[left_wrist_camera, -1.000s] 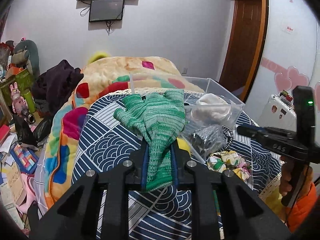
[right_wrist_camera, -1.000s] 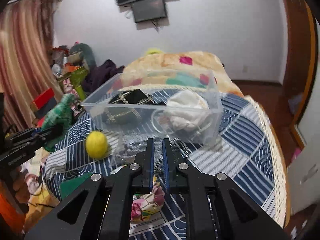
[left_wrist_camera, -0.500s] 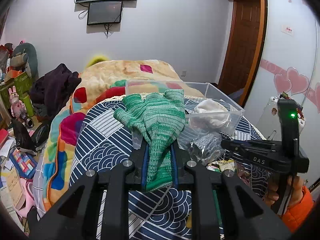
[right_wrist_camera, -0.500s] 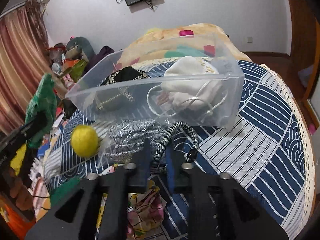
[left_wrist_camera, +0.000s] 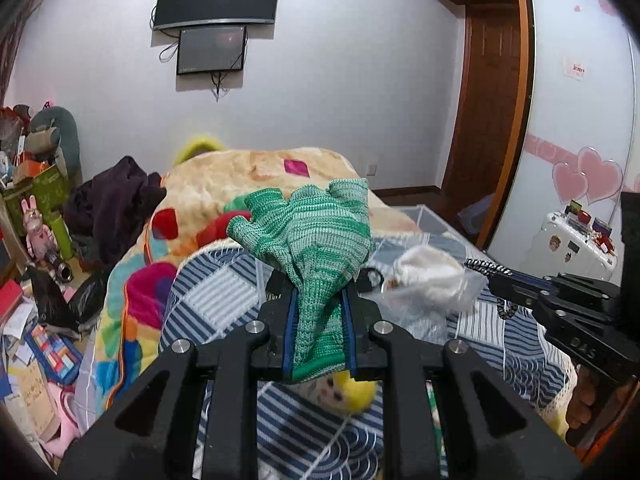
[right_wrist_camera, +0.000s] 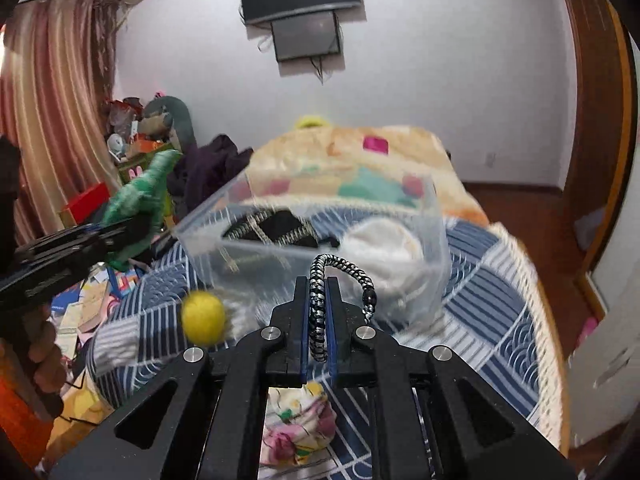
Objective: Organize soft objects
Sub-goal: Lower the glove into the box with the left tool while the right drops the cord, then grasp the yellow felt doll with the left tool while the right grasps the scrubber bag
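The left gripper (left_wrist_camera: 319, 316) pinches a green knit glove (left_wrist_camera: 316, 248) by its cuff. The glove stands up between the two fingers and flops open at the top, so it hides much of the bed behind it. In the right wrist view the same glove (right_wrist_camera: 138, 204) shows at about 9 o'clock, held up in the air, well above the bed cover.

The right gripper (right_wrist_camera: 318, 312) is pressed together on a black and white braided cord (right_wrist_camera: 340, 280). The cord bends over toward 2 o'clock, and its lower end is tucked between the fingers, so that part is hidden.

A clear plastic box (right_wrist_camera: 320, 240) sits on the blue and white bed cover (right_wrist_camera: 500, 320) at about 12 o'clock. It looks blurry. Something white and something dark with stripes lie inside, but they are hard to make out.

A yellow ball (right_wrist_camera: 203, 317) rests near the box at 10 o'clock. A flowery cloth bundle (right_wrist_camera: 298, 428) peeks out under the right gripper, partly covered.
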`<state>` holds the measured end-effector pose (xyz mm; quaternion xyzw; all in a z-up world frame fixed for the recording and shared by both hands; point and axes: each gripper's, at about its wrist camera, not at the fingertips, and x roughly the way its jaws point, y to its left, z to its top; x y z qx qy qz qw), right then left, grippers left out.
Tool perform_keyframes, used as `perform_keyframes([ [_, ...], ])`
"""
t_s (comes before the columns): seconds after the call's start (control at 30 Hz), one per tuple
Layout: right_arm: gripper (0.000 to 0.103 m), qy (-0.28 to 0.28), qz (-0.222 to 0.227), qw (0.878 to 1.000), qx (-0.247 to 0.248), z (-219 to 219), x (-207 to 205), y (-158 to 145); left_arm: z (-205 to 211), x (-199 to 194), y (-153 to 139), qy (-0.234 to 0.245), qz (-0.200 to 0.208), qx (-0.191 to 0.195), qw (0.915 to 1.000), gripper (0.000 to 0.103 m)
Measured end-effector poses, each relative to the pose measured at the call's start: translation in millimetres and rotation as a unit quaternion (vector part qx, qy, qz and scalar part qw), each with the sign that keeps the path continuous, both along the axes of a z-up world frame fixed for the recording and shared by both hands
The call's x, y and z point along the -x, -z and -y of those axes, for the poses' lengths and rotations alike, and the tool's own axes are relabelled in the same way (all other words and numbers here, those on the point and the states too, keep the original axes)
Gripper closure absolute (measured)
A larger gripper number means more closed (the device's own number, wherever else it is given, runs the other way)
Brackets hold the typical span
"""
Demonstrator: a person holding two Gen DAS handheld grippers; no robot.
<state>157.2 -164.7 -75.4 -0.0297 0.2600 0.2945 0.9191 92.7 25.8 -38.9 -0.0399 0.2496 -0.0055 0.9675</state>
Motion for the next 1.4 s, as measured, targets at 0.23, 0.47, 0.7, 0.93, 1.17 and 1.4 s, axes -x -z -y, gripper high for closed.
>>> perform_keyframes([
  [0.23, 0.097, -0.005, 0.031, 0.999, -0.007, -17, -20, -24, 5, -36, -7, 0.004, -0.006, -0.003, 1.0, 0.084],
  [0.47, 0.097, 0.002, 0.019, 1.0, 0.008, -36, -51, -19, 10, -77, 12, 0.017, -0.051, -0.003, 0.9986, 0.084],
  [0.7, 0.097, 0.018, -0.02, 0.999, 0.038, -48, -77, 2, 15, -112, 38, 0.03, -0.107, -0.006, 0.9938, 0.084],
  [0.93, 0.096, 0.03, -0.065, 0.996, 0.056, -46, -93, 21, 14, -127, 55, 0.033, -0.142, 0.015, 0.9892, 0.082],
  [1.17, 0.095, 0.028, -0.064, 0.995, 0.077, -45, -84, 20, 17, -121, 49, 0.038, -0.136, 0.006, 0.99, 0.066],
  [1.4, 0.057, 0.037, -0.033, 0.996, 0.079, -35, -71, 8, 19, -95, 30, 0.041, -0.102, -0.002, 0.9939, 0.047],
])
